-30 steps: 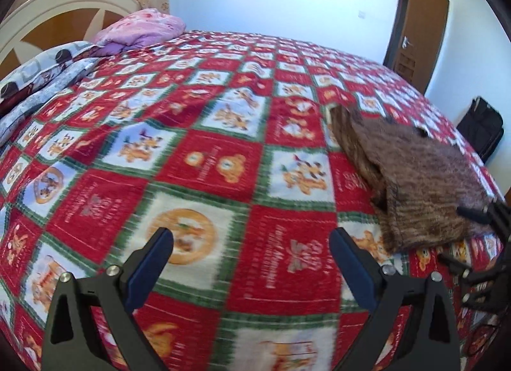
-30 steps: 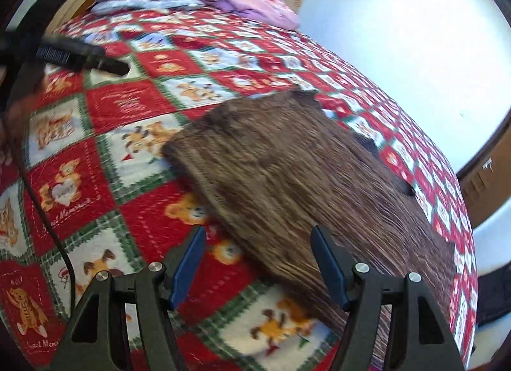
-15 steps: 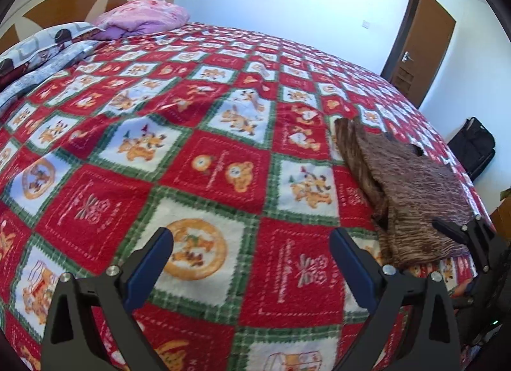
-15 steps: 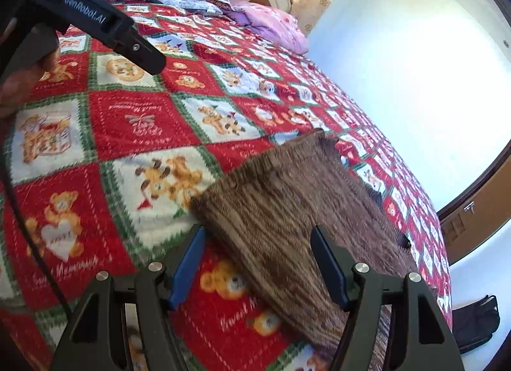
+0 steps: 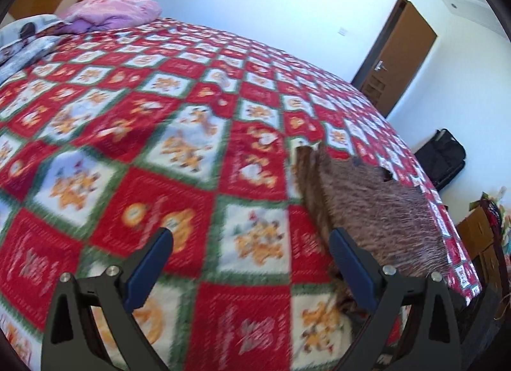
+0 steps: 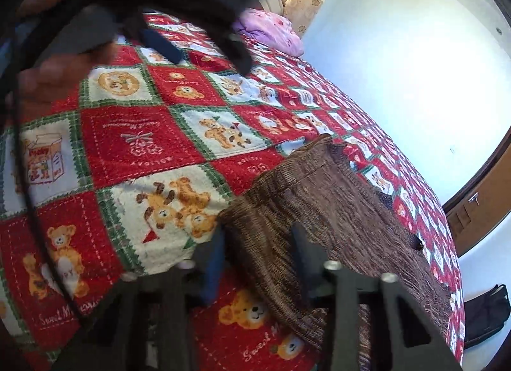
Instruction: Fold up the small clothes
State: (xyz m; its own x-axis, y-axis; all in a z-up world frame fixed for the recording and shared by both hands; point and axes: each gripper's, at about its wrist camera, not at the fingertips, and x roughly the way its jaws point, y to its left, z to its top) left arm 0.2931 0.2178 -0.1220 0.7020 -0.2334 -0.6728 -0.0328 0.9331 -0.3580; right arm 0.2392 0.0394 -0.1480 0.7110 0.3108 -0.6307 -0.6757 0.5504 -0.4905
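A brown ribbed garment (image 5: 377,205) lies flat on the red patchwork bedspread (image 5: 134,154), near the bed's right edge. My left gripper (image 5: 252,253) is open over the bedspread, and its right finger (image 5: 348,262) overlaps the garment's left edge. In the right wrist view the garment (image 6: 319,198) has its near left corner between the blurred fingers of my right gripper (image 6: 258,259), whose jaws are closing. The pads do not visibly press the cloth. The left gripper (image 6: 204,51) and the hand holding it show blurred at the top left of that view.
A pink pillow (image 5: 111,10) and a patterned one lie by the headboard. A brown door (image 5: 399,58) and a black bag (image 5: 444,160) stand beyond the bed's right edge. A black cable (image 6: 28,198) hangs across the left of the right wrist view.
The right gripper's fingers have drawn closer together around the garment's near corner. The left gripper has swung toward the garment, and it now looms closer in the right wrist view.
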